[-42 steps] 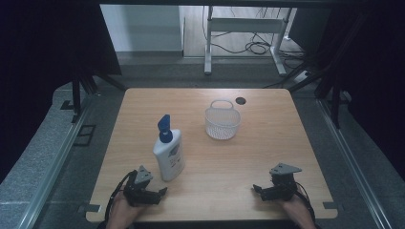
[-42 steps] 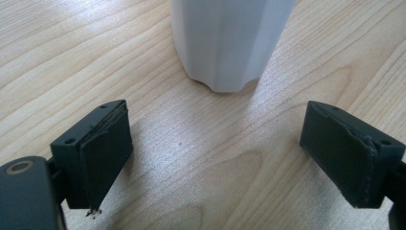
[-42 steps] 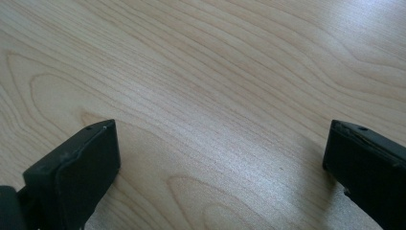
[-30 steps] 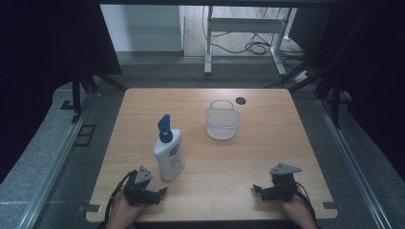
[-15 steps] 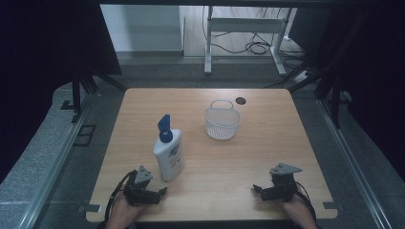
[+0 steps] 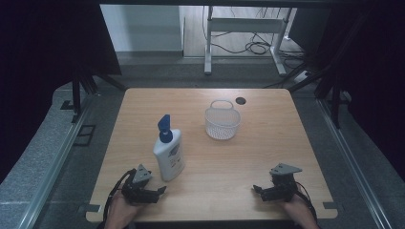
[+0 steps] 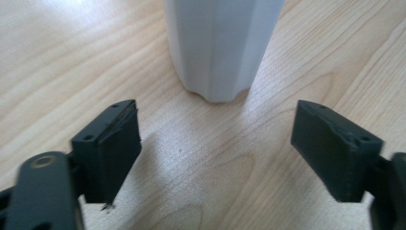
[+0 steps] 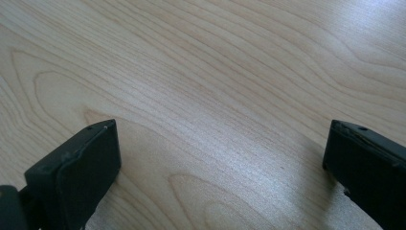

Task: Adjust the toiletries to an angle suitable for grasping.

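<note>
bottle point(image 6: 169, 152) label, print too small to read

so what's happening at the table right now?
A person holds a gripper in each hand at the near edge of the wooden table. The left gripper sits just short of the white pump bottle; its jaws have just been closing a little, with nothing between them yet. The right gripper rests open over bare wood. A white mesh basket stands farther back, apart from the bottle. Nothing is held.
</note>
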The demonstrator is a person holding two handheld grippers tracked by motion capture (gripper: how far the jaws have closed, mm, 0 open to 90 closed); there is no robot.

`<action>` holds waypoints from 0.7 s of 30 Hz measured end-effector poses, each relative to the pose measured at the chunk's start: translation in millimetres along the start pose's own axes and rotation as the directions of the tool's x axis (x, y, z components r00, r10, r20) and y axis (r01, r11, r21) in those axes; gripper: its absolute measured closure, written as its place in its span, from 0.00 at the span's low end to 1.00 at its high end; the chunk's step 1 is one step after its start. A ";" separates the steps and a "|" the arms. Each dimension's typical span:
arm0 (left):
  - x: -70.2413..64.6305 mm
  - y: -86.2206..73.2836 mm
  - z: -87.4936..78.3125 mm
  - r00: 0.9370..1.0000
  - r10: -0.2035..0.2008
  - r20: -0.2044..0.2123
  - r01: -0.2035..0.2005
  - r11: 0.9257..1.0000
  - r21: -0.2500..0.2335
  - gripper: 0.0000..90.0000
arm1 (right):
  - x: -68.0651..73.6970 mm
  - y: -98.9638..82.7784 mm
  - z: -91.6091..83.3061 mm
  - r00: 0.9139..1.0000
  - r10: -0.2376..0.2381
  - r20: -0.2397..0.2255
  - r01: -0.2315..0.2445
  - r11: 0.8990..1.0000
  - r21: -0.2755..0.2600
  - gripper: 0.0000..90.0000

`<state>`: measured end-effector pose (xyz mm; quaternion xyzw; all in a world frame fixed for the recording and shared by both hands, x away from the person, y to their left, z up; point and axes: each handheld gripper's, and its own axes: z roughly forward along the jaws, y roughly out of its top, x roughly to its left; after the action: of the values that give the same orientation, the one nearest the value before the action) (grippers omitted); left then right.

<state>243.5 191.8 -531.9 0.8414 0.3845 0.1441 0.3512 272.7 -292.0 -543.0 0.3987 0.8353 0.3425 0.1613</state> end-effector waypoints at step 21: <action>22.6 3.9 -6.7 0.997 -0.055 -0.061 0.056 0.998 0.009 0.39 | -0.1 -0.2 -0.3 1.000 -0.003 -0.004 0.003 1.000 0.001 0.00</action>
<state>257.1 210.2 -525.0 0.8276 0.4189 0.1578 0.3387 272.5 -292.3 -542.9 0.3967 0.8364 0.3427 0.1601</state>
